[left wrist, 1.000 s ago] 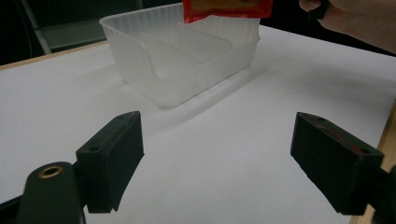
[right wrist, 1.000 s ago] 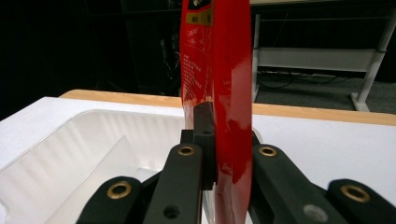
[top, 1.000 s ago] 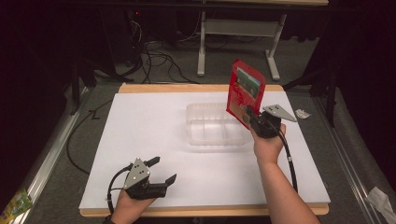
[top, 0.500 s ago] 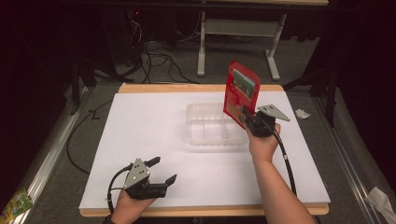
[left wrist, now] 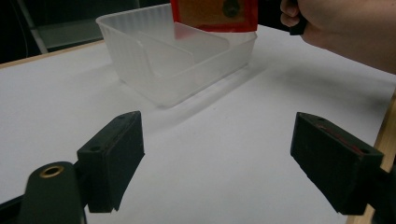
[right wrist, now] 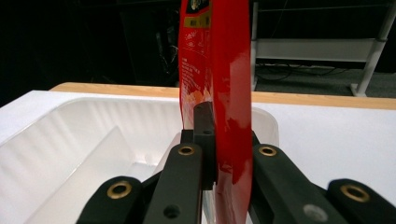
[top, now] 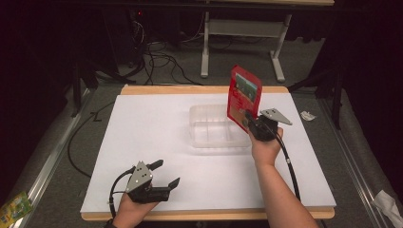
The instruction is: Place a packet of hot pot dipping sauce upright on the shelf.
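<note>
Your right hand-held gripper pinches a red pouch upright over the clear bin; your left hand-held gripper rests spread on the worktop.

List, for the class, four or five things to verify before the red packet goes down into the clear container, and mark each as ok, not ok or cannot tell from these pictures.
1. Grasp: the right gripper is shut on the red packet, clamped near its lower edge. Ok.
2. Position: the packet hangs upright over the right end of the clear container. Ok.
3. Room inside: the container has a divider; the compartments in sight hold nothing. Ok.
4. Which compartment lies directly under the packet. Cannot tell.
5. Other hand: the left gripper is open, near the table's front edge, well apart from the container. Ok.
</note>
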